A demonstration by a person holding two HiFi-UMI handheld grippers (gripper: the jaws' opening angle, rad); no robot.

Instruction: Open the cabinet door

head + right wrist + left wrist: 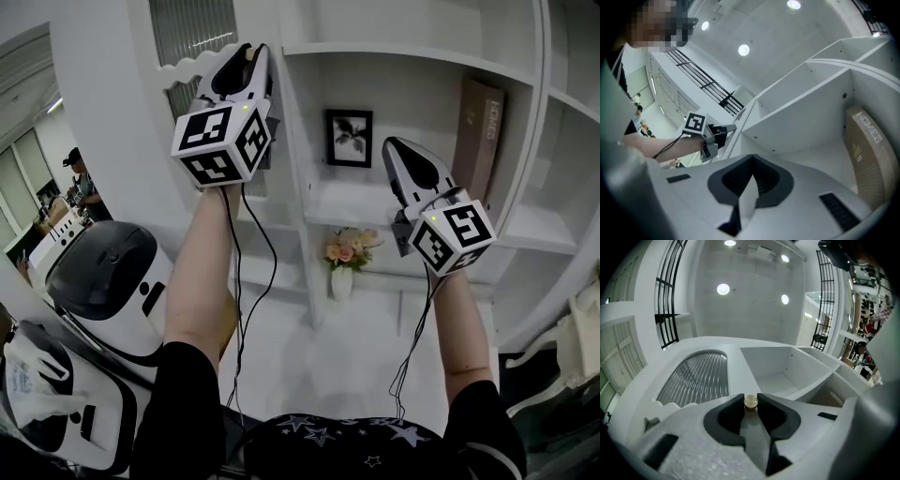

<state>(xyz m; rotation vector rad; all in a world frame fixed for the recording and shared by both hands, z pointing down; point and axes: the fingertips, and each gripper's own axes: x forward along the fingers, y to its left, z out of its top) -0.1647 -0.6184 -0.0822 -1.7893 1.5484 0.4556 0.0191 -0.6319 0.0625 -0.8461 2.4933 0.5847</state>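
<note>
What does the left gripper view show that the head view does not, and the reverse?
Only the left gripper view: the brass knob that the left claw pinches, and the ceiling lights. Only the head view: the framed picture, the flower vase, the right claw. Both: the left claw, the ribbed door panel, the white shelves.

My right hand-held gripper (398, 155) has open room before the middle shelf (323, 204); a framed picture (349, 138) stands at its back, a tall box (480, 131) against its right side.

white shelves (412, 54) hold a framed picture (349, 138) and flowers (346, 246) under ceiling lights (723, 288).
</note>
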